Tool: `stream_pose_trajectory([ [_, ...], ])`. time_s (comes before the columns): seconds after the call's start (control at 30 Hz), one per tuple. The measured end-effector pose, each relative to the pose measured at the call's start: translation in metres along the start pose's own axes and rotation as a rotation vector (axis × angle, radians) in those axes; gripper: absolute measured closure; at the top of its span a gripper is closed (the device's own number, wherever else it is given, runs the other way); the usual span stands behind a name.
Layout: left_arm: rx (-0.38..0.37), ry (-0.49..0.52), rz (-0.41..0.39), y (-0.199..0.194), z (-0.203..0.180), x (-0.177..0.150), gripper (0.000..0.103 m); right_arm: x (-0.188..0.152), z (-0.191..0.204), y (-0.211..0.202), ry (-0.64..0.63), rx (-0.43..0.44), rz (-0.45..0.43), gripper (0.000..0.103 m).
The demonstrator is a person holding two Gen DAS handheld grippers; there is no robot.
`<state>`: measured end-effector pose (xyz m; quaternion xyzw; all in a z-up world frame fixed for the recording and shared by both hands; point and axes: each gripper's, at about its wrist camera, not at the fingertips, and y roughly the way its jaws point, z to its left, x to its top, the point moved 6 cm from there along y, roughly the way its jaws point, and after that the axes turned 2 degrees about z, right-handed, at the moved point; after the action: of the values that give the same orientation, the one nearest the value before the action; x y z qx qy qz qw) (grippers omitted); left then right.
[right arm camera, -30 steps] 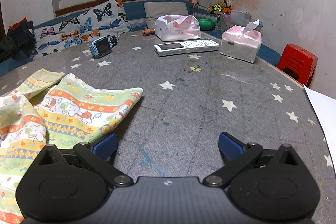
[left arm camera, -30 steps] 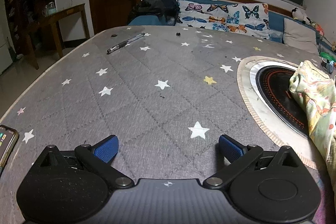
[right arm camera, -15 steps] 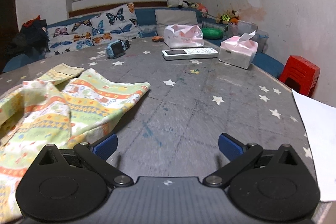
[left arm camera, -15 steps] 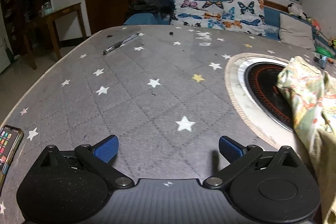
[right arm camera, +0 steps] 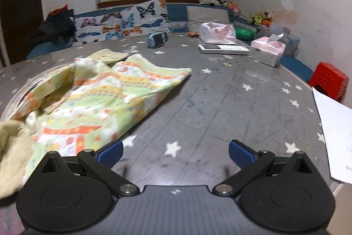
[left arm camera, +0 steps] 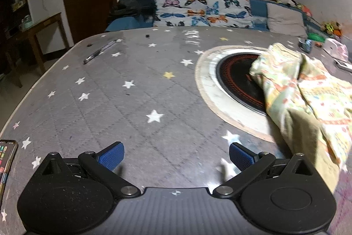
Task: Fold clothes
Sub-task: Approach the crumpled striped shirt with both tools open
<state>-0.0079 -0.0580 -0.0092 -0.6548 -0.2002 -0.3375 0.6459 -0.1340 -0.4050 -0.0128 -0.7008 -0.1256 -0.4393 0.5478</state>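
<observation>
A crumpled pastel garment with orange and green bands lies on the grey star-patterned table; in the left wrist view it lies at the right, partly over a round black cooktop. My left gripper is open and empty, over bare table left of the garment. My right gripper is open and empty; its left fingertip is at the garment's near edge.
A phone lies at the table's left edge and a pen at the far left. Tissue packs, a white remote, a small blue device and a white paper are on the right side.
Both grippers have drawn back toward the near edge and lifted a little. The garment has shifted and bunched up, now closer to both grippers. Both stay open.
</observation>
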Motion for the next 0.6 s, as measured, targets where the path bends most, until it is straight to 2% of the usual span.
stream_pose_trajectory([
  [0.6,-0.056,0.083,0.012,-0.021,-0.039,-0.013,0.0,-0.012,0.026,-0.023,-0.054,0.049,0.014,0.0],
])
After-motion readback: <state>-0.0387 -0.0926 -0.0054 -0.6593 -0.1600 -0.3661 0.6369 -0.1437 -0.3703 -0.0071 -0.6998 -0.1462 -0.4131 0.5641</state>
